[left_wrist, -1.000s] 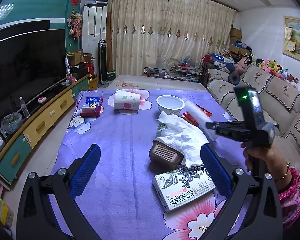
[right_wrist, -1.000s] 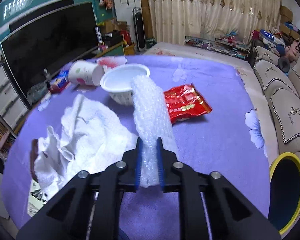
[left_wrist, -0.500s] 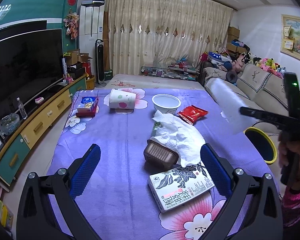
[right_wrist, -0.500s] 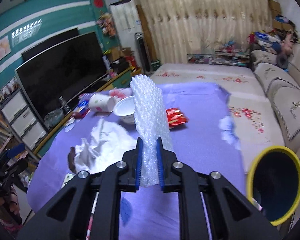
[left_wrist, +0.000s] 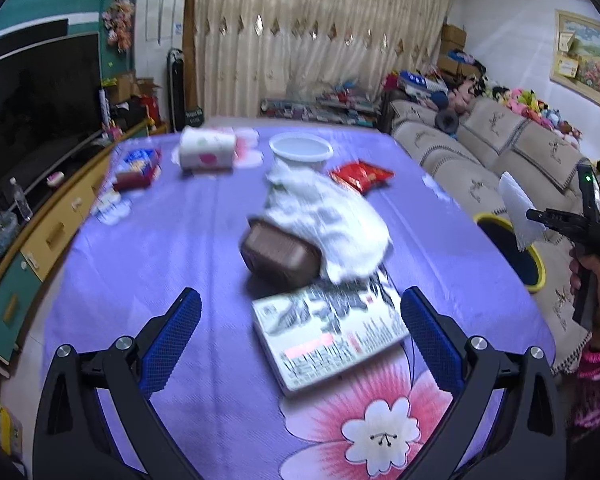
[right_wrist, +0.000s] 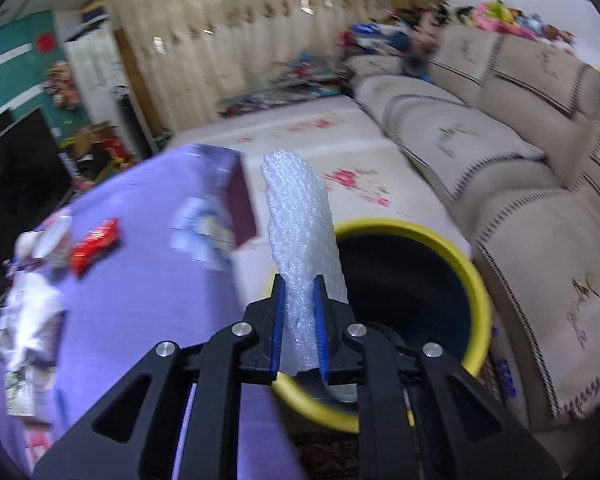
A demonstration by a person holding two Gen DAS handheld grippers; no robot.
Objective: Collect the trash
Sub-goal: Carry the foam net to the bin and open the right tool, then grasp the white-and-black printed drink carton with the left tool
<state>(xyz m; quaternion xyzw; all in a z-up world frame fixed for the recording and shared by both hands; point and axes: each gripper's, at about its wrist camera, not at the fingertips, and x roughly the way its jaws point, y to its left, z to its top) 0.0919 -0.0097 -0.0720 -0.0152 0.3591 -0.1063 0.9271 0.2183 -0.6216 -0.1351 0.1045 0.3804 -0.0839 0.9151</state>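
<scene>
My right gripper [right_wrist: 299, 312] is shut on a roll of bubble wrap [right_wrist: 300, 220], which stands up between the blue pads. It hangs over the near rim of a yellow-rimmed dark bin [right_wrist: 412, 280] beside the table. From the left wrist view the same gripper [left_wrist: 540, 216], its bubble wrap [left_wrist: 518, 212] and the bin [left_wrist: 512, 248] sit at the right. My left gripper [left_wrist: 300, 320] is open above a printed carton [left_wrist: 328, 332]. Beyond it lie a brown tray [left_wrist: 278, 254], crumpled white paper [left_wrist: 328, 216], a red snack bag [left_wrist: 360, 176], a white bowl [left_wrist: 300, 148] and a paper cup [left_wrist: 206, 152].
A purple floral cloth covers the table [left_wrist: 172, 240]. A blue packet [left_wrist: 138, 164] lies at its far left. A beige sofa [right_wrist: 520, 184] runs along the right, close behind the bin. A TV cabinet [left_wrist: 40, 220] lines the left. A person's hand [left_wrist: 592, 272] holds the right gripper.
My right gripper has swung right with the bubble wrap, from over the table to above the bin. My left gripper has dropped a little closer to the carton.
</scene>
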